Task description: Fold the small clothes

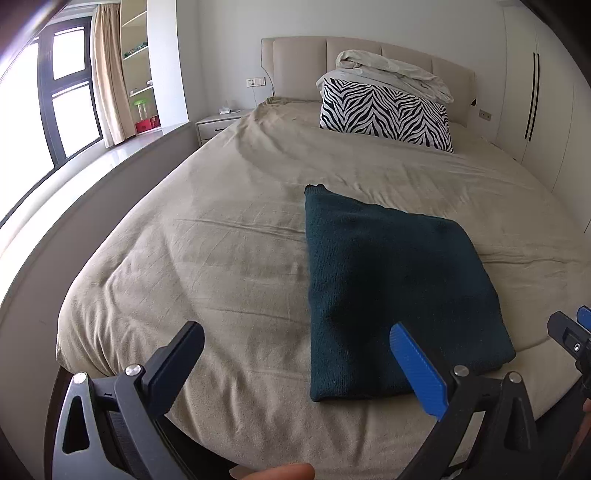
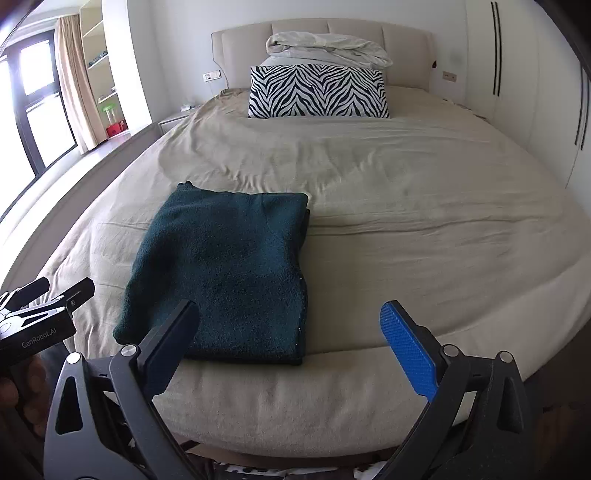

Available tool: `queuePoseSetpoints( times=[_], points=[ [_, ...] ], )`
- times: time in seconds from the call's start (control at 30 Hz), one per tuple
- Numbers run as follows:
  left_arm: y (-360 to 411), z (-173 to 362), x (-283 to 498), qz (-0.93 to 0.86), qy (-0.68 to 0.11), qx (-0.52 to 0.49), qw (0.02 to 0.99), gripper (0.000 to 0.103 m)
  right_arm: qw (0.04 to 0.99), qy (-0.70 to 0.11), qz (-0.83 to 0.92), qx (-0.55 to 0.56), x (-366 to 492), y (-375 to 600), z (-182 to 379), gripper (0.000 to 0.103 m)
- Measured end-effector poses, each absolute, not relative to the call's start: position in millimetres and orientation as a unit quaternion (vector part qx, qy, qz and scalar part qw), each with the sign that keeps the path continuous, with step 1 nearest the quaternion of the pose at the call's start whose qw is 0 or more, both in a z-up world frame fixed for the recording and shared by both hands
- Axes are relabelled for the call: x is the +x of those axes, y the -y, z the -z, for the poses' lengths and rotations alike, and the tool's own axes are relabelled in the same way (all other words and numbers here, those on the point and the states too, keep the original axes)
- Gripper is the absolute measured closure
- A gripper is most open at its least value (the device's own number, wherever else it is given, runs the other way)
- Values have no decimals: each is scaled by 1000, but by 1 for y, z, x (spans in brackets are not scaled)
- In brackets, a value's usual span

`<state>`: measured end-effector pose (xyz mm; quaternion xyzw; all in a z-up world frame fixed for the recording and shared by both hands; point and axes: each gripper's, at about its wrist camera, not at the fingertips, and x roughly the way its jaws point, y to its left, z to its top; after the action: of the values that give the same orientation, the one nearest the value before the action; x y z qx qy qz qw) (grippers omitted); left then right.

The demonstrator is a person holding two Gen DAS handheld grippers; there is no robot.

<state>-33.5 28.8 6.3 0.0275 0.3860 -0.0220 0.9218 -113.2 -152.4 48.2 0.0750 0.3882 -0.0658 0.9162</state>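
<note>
Bedroom light is falling across a wide bed (image 2: 406, 206) covered by a beige sheet, with a padded headboard (image 2: 317, 33) at the far end. Against it, a zebra pillow (image 2: 317, 92) is sitting under a crumpled white blanket (image 2: 328, 46). Near the foot edge, a dark green sweater (image 2: 225, 273) is lying folded into a flat rectangle. Both grippers are hovering level above the foot of the bed, pointing toward the headboard. Right gripper (image 2: 291, 328) is spread wide and empty, just short of the sweater's near edge. Left gripper (image 1: 295, 347) is likewise gaping and holding nothing, beside the sweater's left side.
</note>
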Motion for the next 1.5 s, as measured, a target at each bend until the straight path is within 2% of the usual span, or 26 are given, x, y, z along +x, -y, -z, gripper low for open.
queuePoseSetpoints(
  times=[0.53,1.5],
  points=[
    [-27,11,-29,38,-415,22,909,0,904,-413,75,85,-109,162,-40,3],
    [-28,18,-27,41,-422,14,905,0,899,-424,74,81,-111,161,-36,3]
  ],
)
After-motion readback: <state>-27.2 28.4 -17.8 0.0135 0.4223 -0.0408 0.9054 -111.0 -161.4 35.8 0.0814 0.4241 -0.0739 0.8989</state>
